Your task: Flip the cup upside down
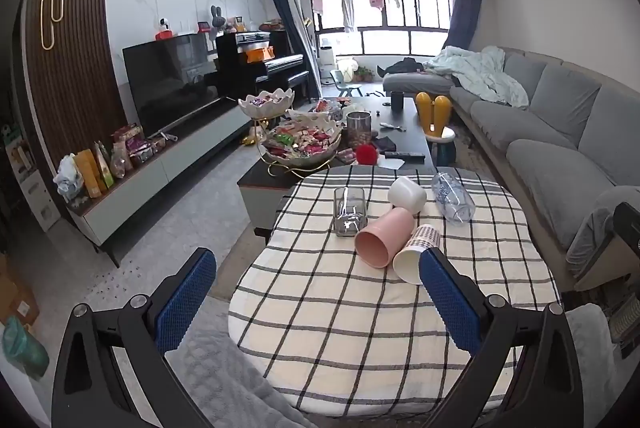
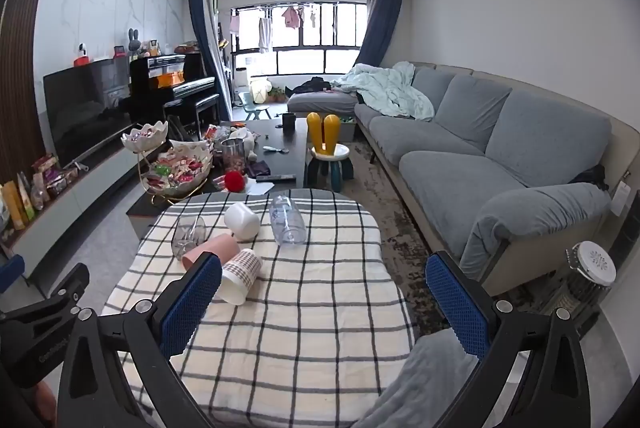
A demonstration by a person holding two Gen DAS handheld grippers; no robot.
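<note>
Several cups lie on their sides on a checked tablecloth (image 1: 328, 312): a pink cup (image 1: 382, 236), a plaid-patterned cup (image 1: 416, 252), a white cup (image 1: 407, 194), a clear square glass (image 1: 349, 211) and a clear printed tumbler (image 1: 453, 197). In the right wrist view they show as the pink cup (image 2: 216, 248), plaid cup (image 2: 240, 276), white cup (image 2: 242, 221), glass (image 2: 188, 234) and tumbler (image 2: 287, 220) on the cloth (image 2: 304, 308). My left gripper (image 1: 316, 284) is open and empty, near the table's front edge. My right gripper (image 2: 324, 292) is open and empty, short of the cups.
A dark coffee table (image 1: 404, 132) with snack bowls (image 1: 302, 144) stands behind the small table. A grey sofa (image 2: 500, 164) runs along the right. A TV (image 1: 172, 76) on a low cabinet is at the left. A heater (image 2: 588, 284) stands at the right.
</note>
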